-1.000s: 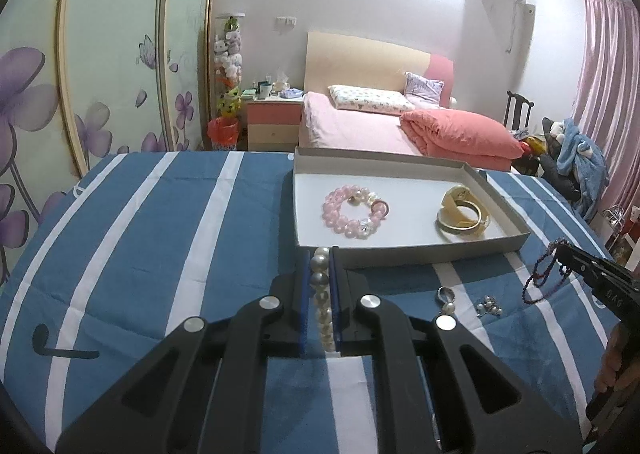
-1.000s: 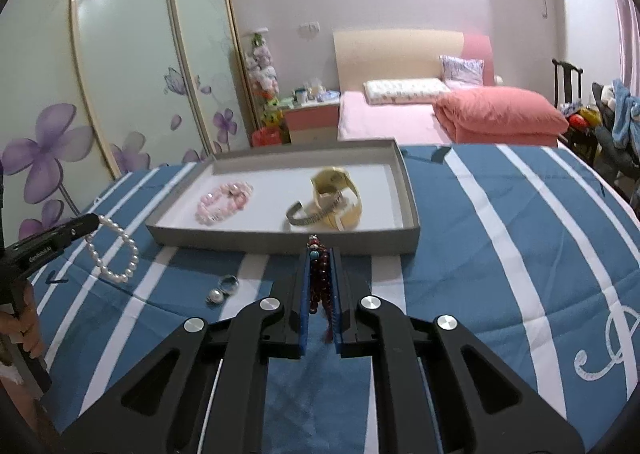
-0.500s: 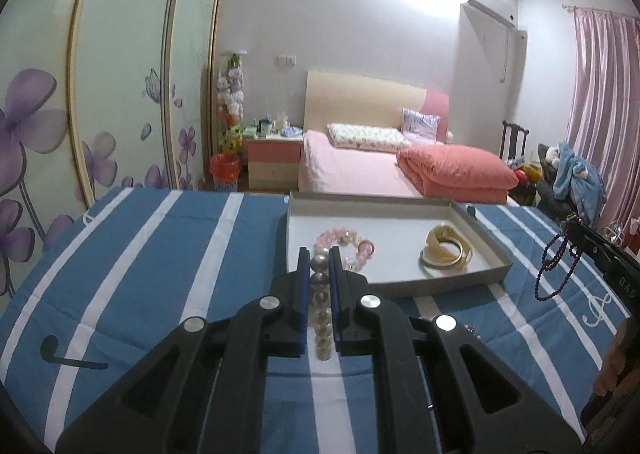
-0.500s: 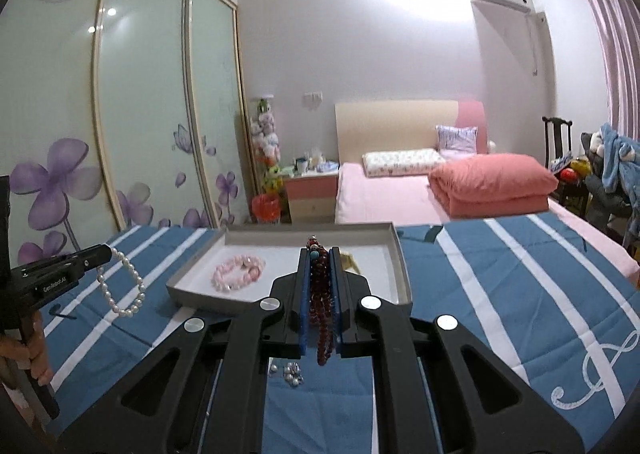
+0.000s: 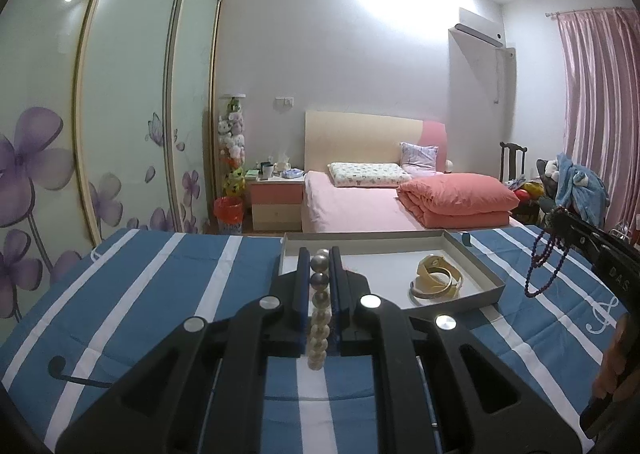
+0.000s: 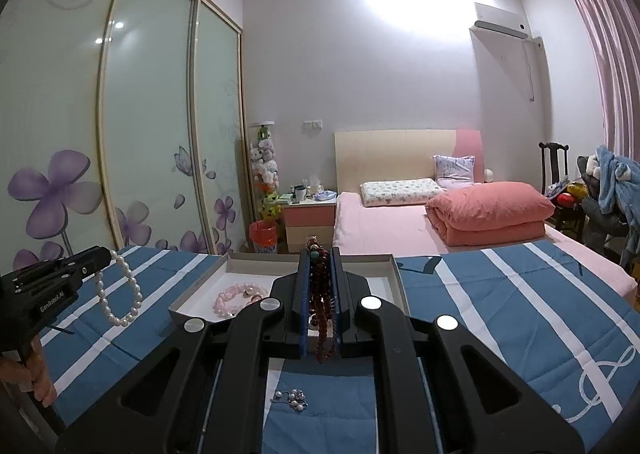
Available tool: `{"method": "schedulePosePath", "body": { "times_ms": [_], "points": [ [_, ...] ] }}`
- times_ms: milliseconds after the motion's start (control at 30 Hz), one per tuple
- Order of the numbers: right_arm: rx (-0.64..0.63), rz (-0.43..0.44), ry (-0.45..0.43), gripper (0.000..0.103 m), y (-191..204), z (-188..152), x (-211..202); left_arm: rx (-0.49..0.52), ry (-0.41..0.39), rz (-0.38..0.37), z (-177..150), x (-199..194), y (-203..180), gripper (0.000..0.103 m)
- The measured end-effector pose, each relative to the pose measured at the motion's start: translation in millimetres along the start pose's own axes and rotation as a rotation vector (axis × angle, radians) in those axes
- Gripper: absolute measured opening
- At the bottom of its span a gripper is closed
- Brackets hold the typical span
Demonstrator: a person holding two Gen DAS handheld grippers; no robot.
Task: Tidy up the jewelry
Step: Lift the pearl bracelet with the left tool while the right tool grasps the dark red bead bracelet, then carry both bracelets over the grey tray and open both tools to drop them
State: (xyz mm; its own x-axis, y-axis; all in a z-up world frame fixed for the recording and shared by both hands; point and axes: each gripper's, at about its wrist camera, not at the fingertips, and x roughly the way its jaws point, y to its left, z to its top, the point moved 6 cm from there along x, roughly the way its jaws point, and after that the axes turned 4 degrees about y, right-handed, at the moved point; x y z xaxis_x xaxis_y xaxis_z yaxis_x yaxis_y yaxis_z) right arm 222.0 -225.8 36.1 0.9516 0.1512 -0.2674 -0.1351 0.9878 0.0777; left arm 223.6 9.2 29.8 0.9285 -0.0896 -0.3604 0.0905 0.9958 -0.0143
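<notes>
**Both grippers lifted, each holding a bead strand**

Left gripper (image 5: 320, 266) fingers clamped on pearl bracelet (image 5: 319, 318), strand hanging in air above blue striped bedspread (image 5: 160, 294), in front of grey tray (image 5: 476, 266). Right gripper (image 6: 319, 258) fingers clamped on dark red bead strand (image 6: 320, 310), dangling over tray's near edge. In the tray: pink bead bracelet (image 6: 236, 296) on left side, gold bangles (image 5: 436, 280) on right side. Small pearl earrings (image 6: 292, 400) lie on the bedspread, outside the tray, below right gripper
</notes>
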Motion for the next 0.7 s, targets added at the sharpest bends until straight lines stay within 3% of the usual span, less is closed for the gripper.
{"method": "schedulePosePath", "body": {
  "times_ms": [700],
  "points": [
    [-0.007, -0.001, -0.014, 0.01, 4, 2, 1, 0.037, -0.033, 0.01, 0, -2, -14, 0.01]
  ]
}}
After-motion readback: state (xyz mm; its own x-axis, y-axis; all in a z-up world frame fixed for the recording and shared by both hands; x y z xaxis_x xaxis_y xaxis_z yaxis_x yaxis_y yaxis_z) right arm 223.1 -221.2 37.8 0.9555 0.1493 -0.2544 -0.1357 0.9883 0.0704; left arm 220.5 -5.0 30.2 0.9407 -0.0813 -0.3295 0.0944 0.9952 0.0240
